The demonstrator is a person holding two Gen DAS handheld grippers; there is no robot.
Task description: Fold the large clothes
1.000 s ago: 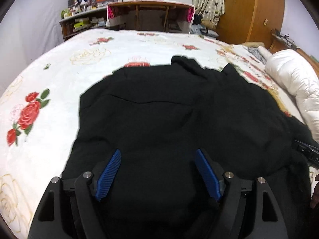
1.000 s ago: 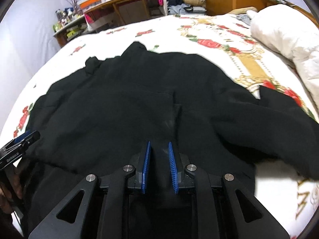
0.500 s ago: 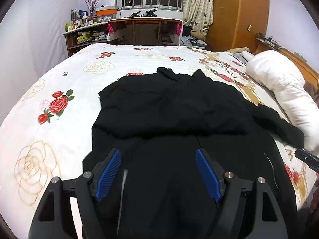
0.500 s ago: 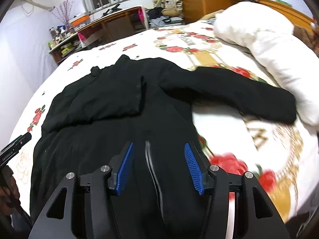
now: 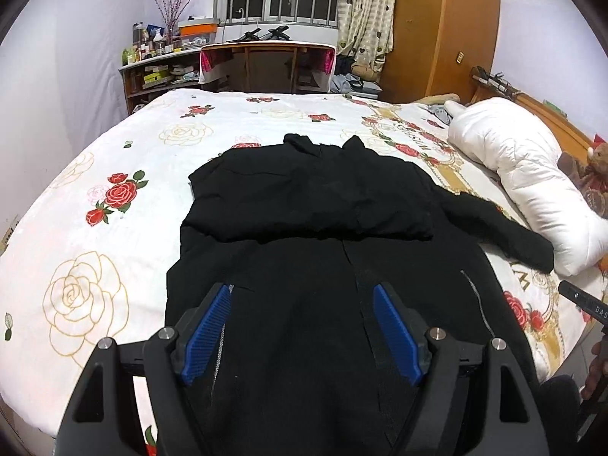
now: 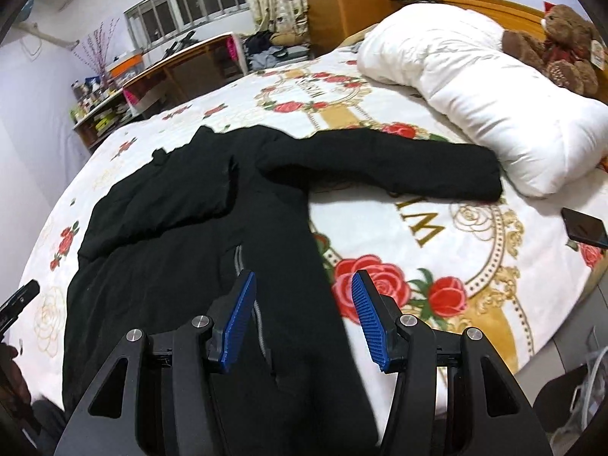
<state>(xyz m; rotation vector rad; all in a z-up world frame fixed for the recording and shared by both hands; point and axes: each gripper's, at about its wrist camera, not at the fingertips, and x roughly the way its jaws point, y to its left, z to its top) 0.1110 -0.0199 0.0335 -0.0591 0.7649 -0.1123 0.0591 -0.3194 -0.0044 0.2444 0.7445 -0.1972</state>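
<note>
Left gripper [image 5: 302, 323]: we hold it with the jaws spread wide, empty, above the lower body of the black coat [image 5: 315, 258].
Right gripper [image 6: 304, 315]: also gaping wide, nothing between the blue pads [image 6: 237, 323]; we hover it over the coat's right edge, one finger above cloth, the other above bedspread.
Coat: lies flat on the bed, collar away from us, hem toward us; one sleeve is folded across the chest, the other sleeve [image 6: 383, 165] is stretched out sideways with its cuff just beside the white duvet [image 6: 475, 87].
Step in hand: we judge the outstretched sleeve comes next. We'd pinch it near the cuff, lift only a little so the body doesn't drag, and lay it square over the chest to match the first sleeve.
Watch for: thick fabric bunching at the shoulder; smooth it before folding the hem up.
Surface: a soft rose-print bedspread [image 5: 95, 228], so cloth can be pinched without scraping.
Room: a dark phone [image 6: 585, 226] lies on the bed at right, a teddy bear [image 6: 554, 45] sits by the headboard, a desk [image 5: 266, 60] under the window.
</note>
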